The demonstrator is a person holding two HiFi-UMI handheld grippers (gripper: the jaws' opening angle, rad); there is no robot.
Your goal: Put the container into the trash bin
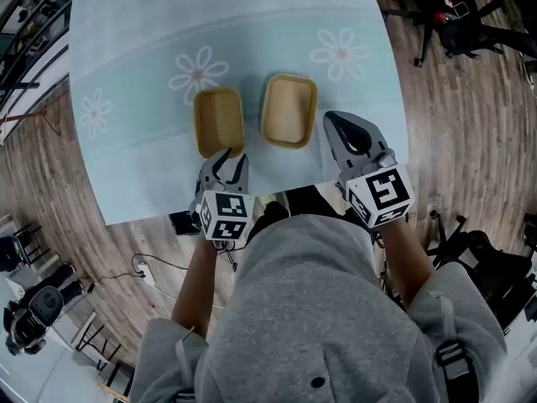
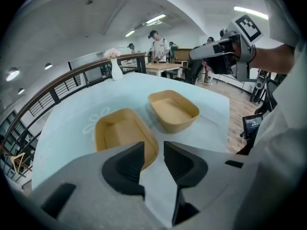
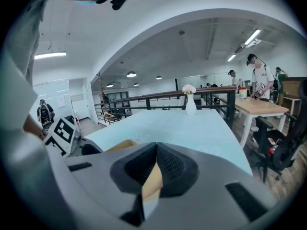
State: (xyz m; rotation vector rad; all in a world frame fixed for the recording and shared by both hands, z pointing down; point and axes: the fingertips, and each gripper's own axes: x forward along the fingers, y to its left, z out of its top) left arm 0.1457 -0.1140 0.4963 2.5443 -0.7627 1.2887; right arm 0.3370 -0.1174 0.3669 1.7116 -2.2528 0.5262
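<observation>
**Head view:** A pale blue table point(image 1: 126, 99) w/ white flower prints was seen from above. Two tan, rounded-rectangular paper trays were set side by side on the table, near its front edge and apart from each other. These were the left container point(image 1: 219, 121) and the right container point(image 1: 289, 110), both upright and empty. The left gripper point(image 1: 228, 159) was held over the table's front edge, just short of the left container, w/ its jaws apart. The right gripper point(image 1: 334, 120) was held at the table's front right, just beside the right container.

**Left gripper view:** The left gripper point(image 2: 153, 150) was shown w/ jaws apart and nothing between the pads but bare table point(image 2: 72, 114). The left container point(image 2: 120, 131) lay just beyond the left jaw. The right container point(image 2: 172, 110) lay farther in on the table. The right gripper point(image 2: 199, 54) was seen above the table's right side. A white vase point(image 2: 116, 68) w/ pink flowers stood at the table's far edge, by a dark railing point(image 2: 72, 80).

**Right gripper view:** The right gripper point(image 3: 156, 147) was shown w/ jaw tips together and nothing clamped. A strip of tan container point(image 3: 152, 183) was visible below the tips, behind the jaws. Which of the two it was couldn't be told. The left gripper's marker cube point(image 3: 62, 135) was seen at the table's near left. The vase point(image 3: 190, 104) stood at the far end of the table point(image 3: 192, 128).
</observation>
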